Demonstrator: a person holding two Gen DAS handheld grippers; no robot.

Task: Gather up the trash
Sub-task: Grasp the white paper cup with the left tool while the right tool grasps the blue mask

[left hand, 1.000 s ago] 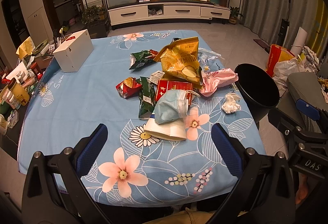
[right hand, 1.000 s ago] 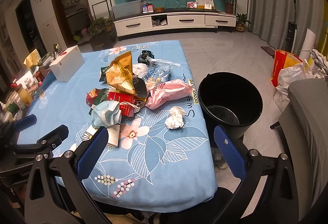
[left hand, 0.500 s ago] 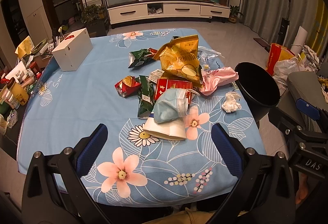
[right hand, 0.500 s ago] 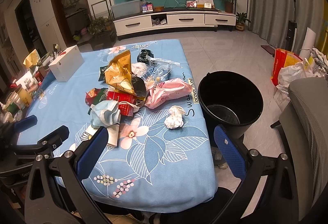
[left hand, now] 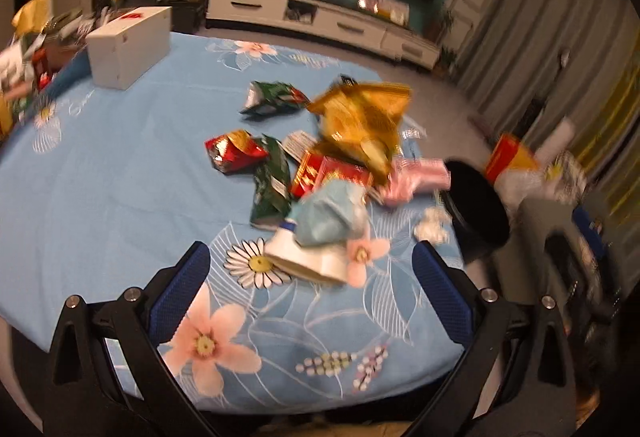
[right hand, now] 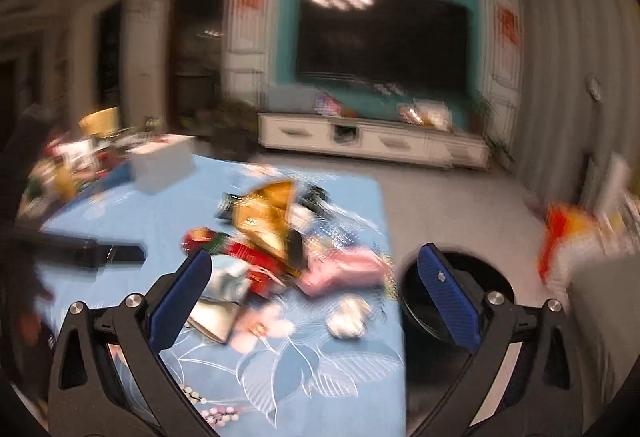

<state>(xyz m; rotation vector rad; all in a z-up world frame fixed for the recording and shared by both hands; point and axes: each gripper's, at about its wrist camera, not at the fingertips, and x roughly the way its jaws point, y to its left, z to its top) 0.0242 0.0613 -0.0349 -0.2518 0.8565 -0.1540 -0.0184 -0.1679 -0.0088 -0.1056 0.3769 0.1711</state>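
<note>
Both my left tongs [left hand: 308, 277] and right tongs [right hand: 314, 285] have swung up from hovering, jaws apart and empty, toward the trash pile [left hand: 320, 173], starting collection into the bucket [right hand: 460, 301].

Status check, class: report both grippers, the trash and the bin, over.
Left gripper open, empty. Right gripper open, empty. Trash piled on table; bin at the edge. Nothing blocking.

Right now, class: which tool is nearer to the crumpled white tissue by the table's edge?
Right. The right tool hangs just short of the crumpled white tissue, which lies between its open fingers. The left tool faces the blue mask; there the tissue lies off to its right.
</note>
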